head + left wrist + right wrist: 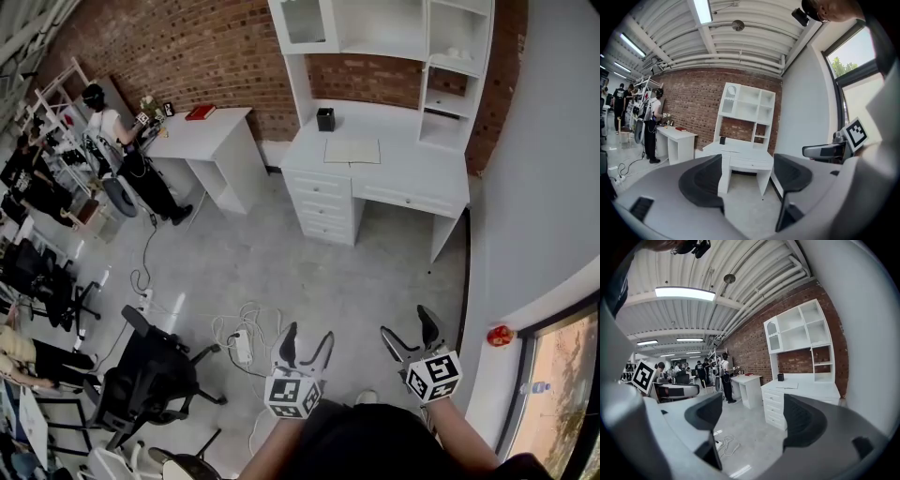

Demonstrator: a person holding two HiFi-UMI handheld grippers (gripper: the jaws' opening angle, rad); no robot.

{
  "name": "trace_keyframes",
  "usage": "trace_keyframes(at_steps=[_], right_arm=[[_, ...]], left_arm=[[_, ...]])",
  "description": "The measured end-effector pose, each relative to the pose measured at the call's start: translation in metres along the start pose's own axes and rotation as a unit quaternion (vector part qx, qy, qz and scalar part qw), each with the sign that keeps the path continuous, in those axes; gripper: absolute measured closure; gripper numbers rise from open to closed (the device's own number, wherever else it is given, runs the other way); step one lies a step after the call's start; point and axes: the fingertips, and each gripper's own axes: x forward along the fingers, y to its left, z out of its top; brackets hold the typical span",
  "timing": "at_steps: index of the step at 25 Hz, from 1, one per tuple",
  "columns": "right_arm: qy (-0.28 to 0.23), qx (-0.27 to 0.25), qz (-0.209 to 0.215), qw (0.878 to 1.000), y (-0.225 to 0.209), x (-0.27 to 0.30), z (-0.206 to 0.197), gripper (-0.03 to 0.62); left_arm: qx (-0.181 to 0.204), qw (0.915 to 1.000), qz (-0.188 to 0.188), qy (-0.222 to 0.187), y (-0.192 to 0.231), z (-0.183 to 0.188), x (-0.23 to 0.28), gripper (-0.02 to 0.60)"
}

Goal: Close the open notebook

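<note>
Head view shows the notebook [352,150] lying flat on the white desk [412,183], near the 12 o'clock edge of the picture. It looks open, with two pale pages side by side, though it is too small to be sure of the fold. A black cup [325,119] stands just beside it, at about 11 o'clock from it. The desk stands against the brick wall, and a wide stretch of grey floor [281,272] lies between it and the person.

At 6 o'clock, the left gripper [307,337] and the right gripper [409,328] are held side by side, both pointing toward the desk but well apart from it. In each gripper view the jaws stand wide and nothing is between them; only the floor and the desk show through the gap.

I judge that the task is at its very first step, the approach, and the notebook is not yet touched. The next move calls for walking to the desk and bringing one gripper to an outer edge of the notebook. The jaws must then take one cover and the pages on that side, lift them and fold them over the other half.
</note>
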Motion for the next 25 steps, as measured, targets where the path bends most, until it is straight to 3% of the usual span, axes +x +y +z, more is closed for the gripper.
trace_keyframes(at_steps=[12,19,25], right_arm=[[-0.001,0.006,0.009,1.000,-0.008,0.003,-0.006,0.195],[0.007,0.019,0.012,1.000,-0.016,0.015,-0.016,0.195],[0.011,0.012,0.000,1.000,-0.027,0.051,-0.010,0.195]], left_arm=[[0.000,0.9997,0.026,-0.003,-0.001,-0.006,-0.002,0.238],[-0.004,0.9998,0.015,0.011,-0.006,-0.015,0.008,0.238],[-0.008,1.0000,0.006,0.000,0.015,-0.005,0.043,0.239]])
